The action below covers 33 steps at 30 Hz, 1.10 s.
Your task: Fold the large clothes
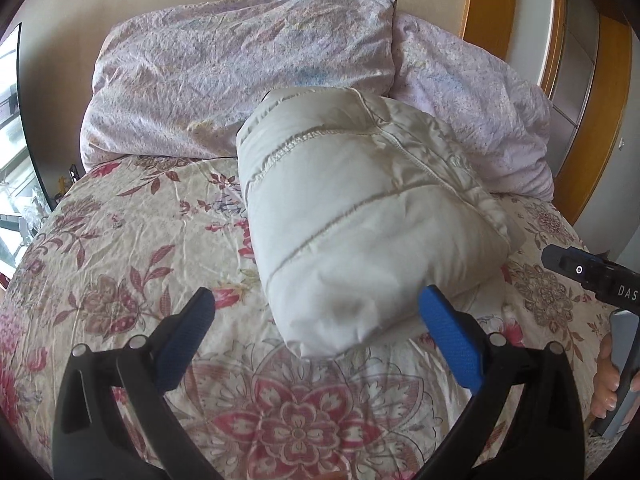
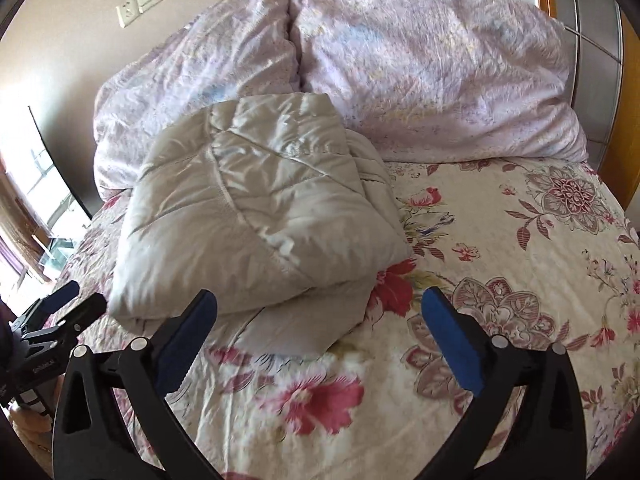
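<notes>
Clearly, one folded cream puffer jacket lies on the bed, a single thick bundle with quilted seams across its top. It rests on the floral bedspread, its far end touching the two lilac pillows that lean side by side against the wall at the head of the bed. In the right wrist view the same jacket shows layered folds, with one lower flap spreading toward the camera.

The left gripper stands wide open and holds nothing; its two blue-padded fingers sit on either side of the jacket's near end, the right pad just beside the fabric, though contact cannot be told. The right gripper is likewise spread wide and empty, poised over the bedspread just in front of the jacket's lower flap, one finger near that flap and the other over bare bedspread.

Each gripper appears at the edge of the other's view. Two wall switch plates sit above the pillows, and a wooden headboard frame rises at the right.
</notes>
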Available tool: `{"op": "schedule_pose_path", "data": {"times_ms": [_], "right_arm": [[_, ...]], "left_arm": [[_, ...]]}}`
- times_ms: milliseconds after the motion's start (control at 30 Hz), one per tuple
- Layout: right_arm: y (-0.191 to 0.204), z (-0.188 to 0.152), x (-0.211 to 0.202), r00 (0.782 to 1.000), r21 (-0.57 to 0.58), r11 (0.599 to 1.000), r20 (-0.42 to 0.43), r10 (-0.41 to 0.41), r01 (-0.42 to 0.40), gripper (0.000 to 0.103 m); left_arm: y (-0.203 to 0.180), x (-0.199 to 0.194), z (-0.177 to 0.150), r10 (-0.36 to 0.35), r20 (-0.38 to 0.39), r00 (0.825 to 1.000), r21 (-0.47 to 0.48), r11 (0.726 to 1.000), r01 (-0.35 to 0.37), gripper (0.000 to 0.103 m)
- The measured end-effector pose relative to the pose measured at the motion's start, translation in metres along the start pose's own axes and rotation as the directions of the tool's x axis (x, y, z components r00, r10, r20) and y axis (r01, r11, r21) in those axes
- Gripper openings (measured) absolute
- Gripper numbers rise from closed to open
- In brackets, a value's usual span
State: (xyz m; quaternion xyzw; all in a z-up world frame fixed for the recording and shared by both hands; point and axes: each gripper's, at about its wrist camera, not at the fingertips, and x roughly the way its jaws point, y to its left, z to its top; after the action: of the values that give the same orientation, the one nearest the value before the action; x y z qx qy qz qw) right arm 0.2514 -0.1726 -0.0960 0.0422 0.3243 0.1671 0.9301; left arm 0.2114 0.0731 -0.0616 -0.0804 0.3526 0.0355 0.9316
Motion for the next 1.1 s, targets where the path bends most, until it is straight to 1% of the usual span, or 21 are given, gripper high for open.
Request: {"op": "schedule_pose_path", "data": {"times_ms": [233, 300, 533, 667, 933, 1100], "right_arm": [[0.006, -0.021, -0.029, 0.999, 0.030, 0.999, 0.010, 0.045, -0.045, 0.102], [0.006, -0.025, -0.034, 0.998, 0.041, 0.997, 0.012, 0.057, -0.057, 0.102], [0.006, -0.034, -0.039, 0.998, 0.050, 0.997, -0.026, 0.054, -0.053, 0.102], [0.005, -0.039, -0.044, 0.998, 0.050, 0.997, -0.033, 0.061, -0.060, 0.102], [0.009, -0.045, -0.051, 0.995, 0.042, 0.995, -0.052, 0.090, -0.088, 0.102], [0.014, -0.047, -0.056, 0.994, 0.029, 0.995, -0.050, 0.096, -0.095, 0.102]], "left_arm": [[-0.007, -0.023, -0.016, 0.023, 0.007, 1.000, 0.010, 1.000, -0.023, 0.101], [-0.008, -0.027, -0.018, 0.018, 0.003, 1.000, 0.005, 1.000, -0.018, 0.101], [-0.010, -0.032, -0.023, -0.012, -0.022, 1.000, -0.019, 1.000, 0.011, 0.101], [-0.009, -0.034, -0.025, -0.022, -0.032, 0.999, -0.031, 0.999, 0.021, 0.101], [-0.016, -0.044, -0.026, -0.040, -0.030, 0.999, -0.014, 0.999, 0.040, 0.101], [-0.020, -0.048, -0.025, -0.034, -0.027, 0.999, -0.006, 0.999, 0.034, 0.101]]}}
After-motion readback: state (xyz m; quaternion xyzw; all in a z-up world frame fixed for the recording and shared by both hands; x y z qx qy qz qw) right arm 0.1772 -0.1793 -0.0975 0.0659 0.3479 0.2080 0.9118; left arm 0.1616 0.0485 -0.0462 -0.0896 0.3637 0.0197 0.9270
